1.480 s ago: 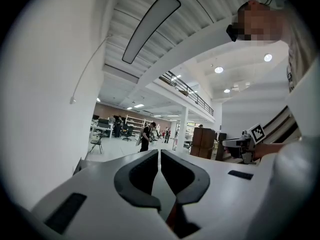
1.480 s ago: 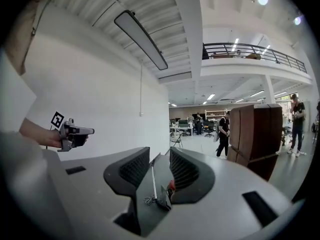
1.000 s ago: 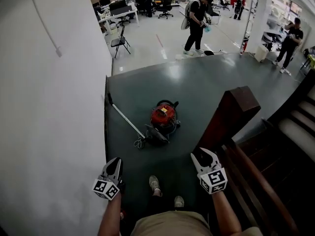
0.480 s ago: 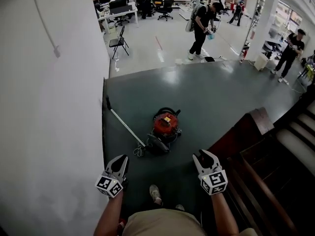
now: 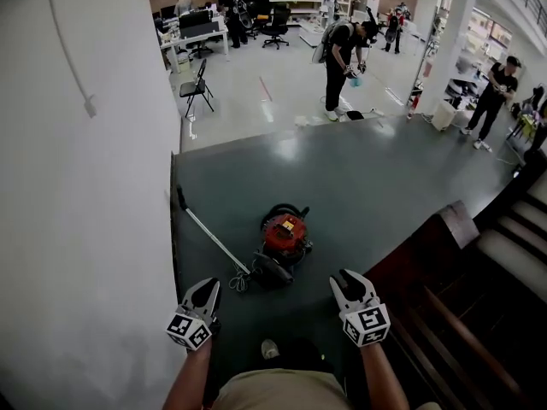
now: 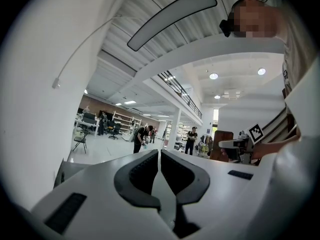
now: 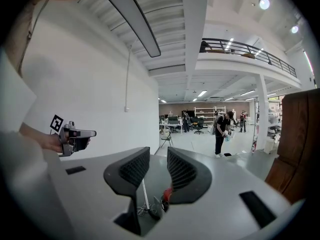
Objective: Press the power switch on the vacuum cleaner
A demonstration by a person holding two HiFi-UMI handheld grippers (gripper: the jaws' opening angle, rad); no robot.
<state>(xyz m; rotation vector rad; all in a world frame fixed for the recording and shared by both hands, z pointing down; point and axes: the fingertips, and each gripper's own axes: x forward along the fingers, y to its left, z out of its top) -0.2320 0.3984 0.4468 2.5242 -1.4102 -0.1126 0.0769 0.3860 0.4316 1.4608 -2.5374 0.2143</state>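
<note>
Two grippers over a dark green floor, with the vacuum cleaner lying ahead between them.

A white wall (image 5: 85, 195) fills the left; just beside it the left gripper (image 5: 205, 287) has its jaws closed together on nothing; the dark green floor (image 5: 367, 186) carries the vacuum cleaner (image 5: 284, 233), a red canister ahead of both grippers and apart from them; its thin wand (image 5: 209, 236) lies diagonally, from the canister's near end up-left to the wall's foot; the right gripper (image 5: 346, 278) stands moderately parted, empty; a wooden banister (image 5: 427, 250) and stairs (image 5: 513, 250) descend on the right; beyond is a pale workroom with a folding chair (image 5: 197, 84) and people standing.
</note>
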